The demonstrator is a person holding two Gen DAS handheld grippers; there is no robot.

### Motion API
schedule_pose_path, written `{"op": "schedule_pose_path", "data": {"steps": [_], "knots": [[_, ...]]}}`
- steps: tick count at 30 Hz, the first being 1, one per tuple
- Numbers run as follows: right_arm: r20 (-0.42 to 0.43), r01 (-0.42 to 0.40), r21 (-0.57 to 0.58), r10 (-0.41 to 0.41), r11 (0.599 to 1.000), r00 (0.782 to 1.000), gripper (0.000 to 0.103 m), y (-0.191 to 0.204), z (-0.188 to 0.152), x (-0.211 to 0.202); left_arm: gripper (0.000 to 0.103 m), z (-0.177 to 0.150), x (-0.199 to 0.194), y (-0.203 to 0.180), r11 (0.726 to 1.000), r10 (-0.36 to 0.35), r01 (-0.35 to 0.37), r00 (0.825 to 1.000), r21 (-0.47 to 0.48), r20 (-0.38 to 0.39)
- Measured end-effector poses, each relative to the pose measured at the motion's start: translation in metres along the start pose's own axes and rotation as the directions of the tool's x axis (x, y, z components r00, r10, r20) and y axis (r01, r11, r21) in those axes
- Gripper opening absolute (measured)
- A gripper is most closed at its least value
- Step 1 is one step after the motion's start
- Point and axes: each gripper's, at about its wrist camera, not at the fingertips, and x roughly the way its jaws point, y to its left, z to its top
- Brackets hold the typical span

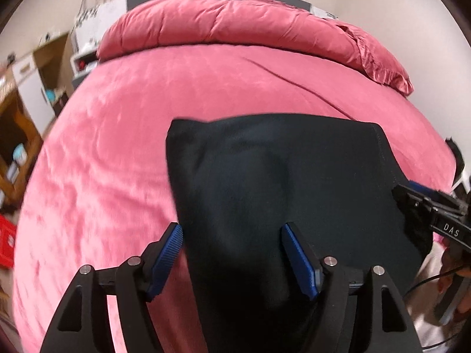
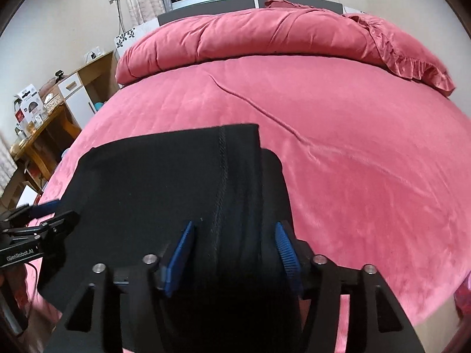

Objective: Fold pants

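Nearest the left wrist camera, the left gripper [image 1: 232, 260] stands with its blue pads spread, the near left corner of the black pants [image 1: 279, 182] lying loose between them; no pad presses the cloth. Nearest the right wrist camera, the right gripper [image 2: 234, 257] is likewise spread, straddling the pants [image 2: 176, 182] near their right edge, where a stitched seam runs toward twelve o'clock. The pants lie as a folded dark slab on the pink bedspread [image 1: 117, 147], reaching from both pairs of tongs toward twelve o'clock, with a lower layer showing past the right edge. Each hand sits at its own near corner, neither plainly nearer. Any next fold would likely carry the near edge toward twelve. Beyond, at twelve o'clock, a rolled pink duvet [image 2: 250, 38] lies across the head of the bed.
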Motion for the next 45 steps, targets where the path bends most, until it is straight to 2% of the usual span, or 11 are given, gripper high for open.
{"op": "schedule_pose_path", "data": {"steps": [6, 14, 17, 20, 23, 28, 31, 33, 37, 40, 45], "knots": [[-0.029, -0.018, 0.014, 0.018, 1.0, 0.999, 0.078, -0.004, -0.004, 0.003, 0.074, -0.01, -0.005, 0.01, 0.999, -0.039, 0.038, 0.999, -0.038, -0.018], [-0.072, -0.09, 0.09, 0.097, 0.992, 0.993, 0.084, -0.02, -0.009, 0.009, 0.074, -0.021, -0.007, 0.017, 0.989, -0.122, 0.116, 0.99, -0.096, -0.064], [-0.101, -0.149, 0.175, 0.169, 0.973, 0.98, 0.085, -0.032, -0.014, 0.015, 0.074, -0.026, -0.008, 0.019, 0.983, -0.159, 0.15, 0.984, -0.107, -0.078], [-0.112, -0.218, 0.292, 0.26, 0.931, 0.959, 0.085, -0.047, -0.021, 0.022, 0.075, -0.032, -0.01, 0.024, 0.975, -0.194, 0.183, 0.978, -0.126, -0.081], [-0.111, -0.251, 0.329, 0.302, 0.91, 0.947, 0.085, -0.051, -0.026, 0.023, 0.076, -0.037, -0.01, 0.03, 0.964, -0.236, 0.222, 0.967, -0.147, -0.091], [-0.14, -0.277, 0.297, 0.329, 0.914, 0.934, 0.085, -0.049, -0.029, 0.02, 0.077, -0.049, -0.009, 0.047, 0.93, -0.336, 0.309, 0.934, -0.2, -0.119], [-0.149, -0.308, 0.313, 0.367, 0.898, 0.918, 0.085, -0.053, -0.036, 0.018, 0.078, -0.059, -0.003, 0.061, 0.886, -0.426, 0.377, 0.892, -0.27, -0.153], [-0.148, -0.33, 0.332, 0.394, 0.884, 0.907, 0.085, -0.057, -0.04, 0.016, 0.078, -0.067, 0.003, 0.07, 0.847, -0.491, 0.42, 0.853, -0.327, -0.176], [-0.145, -0.353, 0.339, 0.419, 0.872, 0.896, 0.085, -0.061, -0.044, 0.016, 0.078, -0.075, 0.003, 0.073, 0.823, -0.533, 0.454, 0.825, -0.342, -0.187], [-0.156, -0.355, 0.331, 0.422, 0.874, 0.893, 0.084, -0.059, -0.041, 0.022, 0.082, -0.073, 0.007, 0.065, 0.839, -0.52, 0.451, 0.828, -0.303, -0.208], [-0.162, -0.305, 0.274, 0.357, 0.912, 0.92, 0.08, -0.04, -0.03, 0.029, 0.084, -0.06, 0.009, 0.037, 0.902, -0.428, 0.396, 0.873, -0.175, -0.233]]}}
